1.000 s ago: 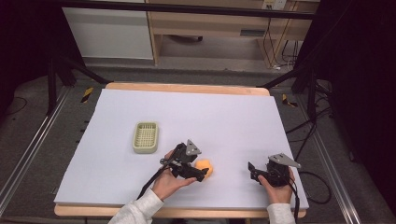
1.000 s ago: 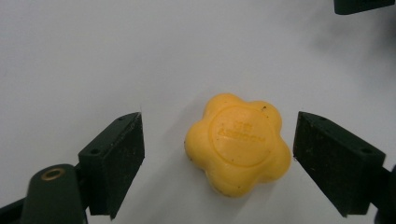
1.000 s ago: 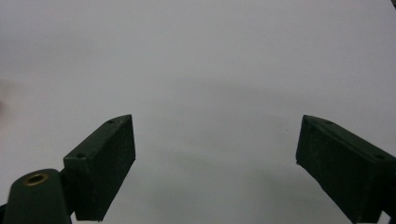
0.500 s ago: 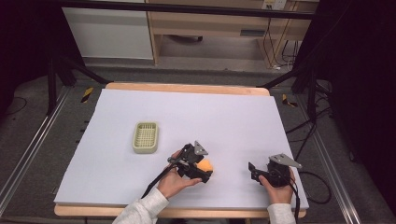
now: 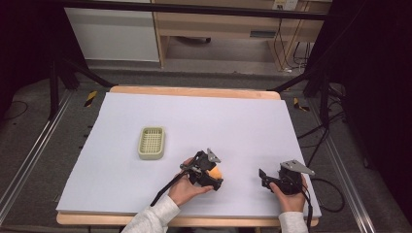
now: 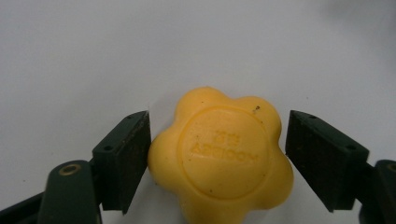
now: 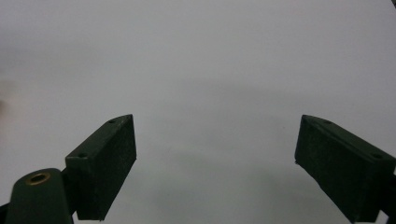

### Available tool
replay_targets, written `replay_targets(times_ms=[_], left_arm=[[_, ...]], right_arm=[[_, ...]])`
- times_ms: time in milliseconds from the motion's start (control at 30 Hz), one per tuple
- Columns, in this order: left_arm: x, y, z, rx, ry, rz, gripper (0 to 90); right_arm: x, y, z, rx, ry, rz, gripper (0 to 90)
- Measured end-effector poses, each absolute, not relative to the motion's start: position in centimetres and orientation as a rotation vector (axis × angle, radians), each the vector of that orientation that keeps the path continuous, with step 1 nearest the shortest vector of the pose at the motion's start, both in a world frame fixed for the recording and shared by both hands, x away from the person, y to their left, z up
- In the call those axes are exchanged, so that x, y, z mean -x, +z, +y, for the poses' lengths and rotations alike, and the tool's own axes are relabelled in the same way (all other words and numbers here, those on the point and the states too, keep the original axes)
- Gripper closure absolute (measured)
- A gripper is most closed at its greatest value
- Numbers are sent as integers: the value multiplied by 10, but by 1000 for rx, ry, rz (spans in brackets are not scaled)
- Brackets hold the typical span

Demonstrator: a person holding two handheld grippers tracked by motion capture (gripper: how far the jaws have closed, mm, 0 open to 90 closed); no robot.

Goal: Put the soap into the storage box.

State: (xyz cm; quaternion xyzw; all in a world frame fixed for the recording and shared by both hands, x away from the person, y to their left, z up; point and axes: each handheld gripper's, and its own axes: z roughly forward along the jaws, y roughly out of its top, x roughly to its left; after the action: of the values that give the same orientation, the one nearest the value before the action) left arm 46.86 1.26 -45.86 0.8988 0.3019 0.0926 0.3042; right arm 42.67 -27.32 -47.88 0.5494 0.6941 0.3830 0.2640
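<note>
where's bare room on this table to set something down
Free: the whole far half beyond the green basket, and the near-left corner. Crowded: the near edge, where the left gripper straddles the yellow soap, with the right gripper beside it.

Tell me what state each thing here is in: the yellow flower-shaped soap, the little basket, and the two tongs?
Yellow soap: lying flat on the white sheet, between the left jaws, one touching, the other apart.
Basket: upright, empty, apart from the soap.
Left tongs: open around the soap, not yet clamped.
Right tongs: open, holding nothing.

Pale green basket (image 5: 151, 142), apparently empty, on white table (image 5: 243, 121).
</note>
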Motion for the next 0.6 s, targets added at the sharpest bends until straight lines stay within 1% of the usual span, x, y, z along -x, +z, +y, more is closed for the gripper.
replay_targets(times_ms=[67,333,600], left_arm=[[-470,-460,12,-2387,242,799,249],[-473,-463,12,-2393,205,815,248],[-474,-466,9,-2409,205,831,250]], right_arm=[[-427,-479,-274,-1482,1032,1875,130],[-427,-480,-273,-1483,1028,1881,135],[-427,-479,-273,-1491,1031,1883,138]])
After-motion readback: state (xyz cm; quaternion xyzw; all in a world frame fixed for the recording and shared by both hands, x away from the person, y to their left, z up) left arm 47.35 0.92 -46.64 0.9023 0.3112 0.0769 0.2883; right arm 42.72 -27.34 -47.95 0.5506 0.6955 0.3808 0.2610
